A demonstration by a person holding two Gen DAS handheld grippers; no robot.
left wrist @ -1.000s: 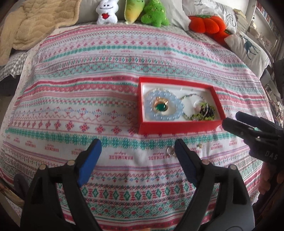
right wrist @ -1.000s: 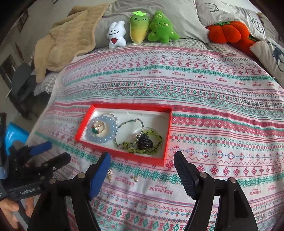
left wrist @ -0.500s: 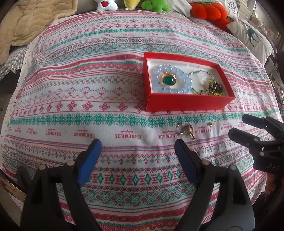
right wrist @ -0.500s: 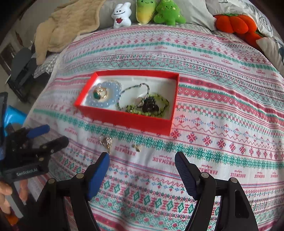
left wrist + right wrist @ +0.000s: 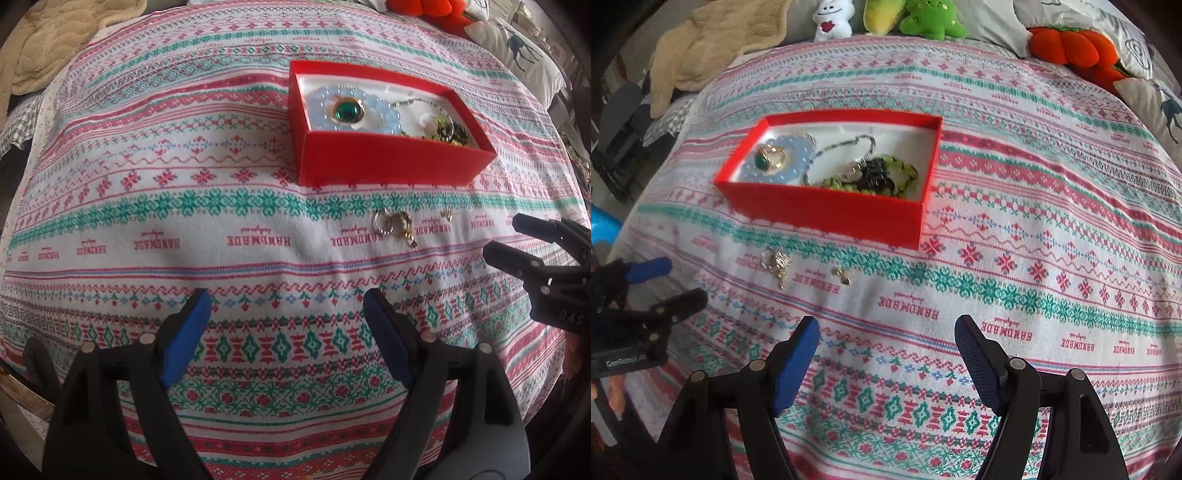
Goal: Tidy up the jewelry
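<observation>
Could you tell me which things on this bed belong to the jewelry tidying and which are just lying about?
Job: red box, ring cluster and small earring loose on the bedspread.
Lying about: plush toys, beige blanket, orange pumpkin cushion.

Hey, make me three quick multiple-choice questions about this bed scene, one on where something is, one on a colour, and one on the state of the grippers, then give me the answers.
1. Where do the loose earrings lie?
A. inside the box
B. on the bedspread in front of the box
C. on the pillow

2. What colour is the jewelry box?
A. red
B. blue
C. white

3. How is the right gripper?
A. shut on an earring
B. shut and empty
C. open and empty

Answers:
1 B, they rest on the bedspread just short of the box's near wall.
2 A, its walls are red.
3 C, its blue fingers stand wide apart with only cloth between them.
</observation>
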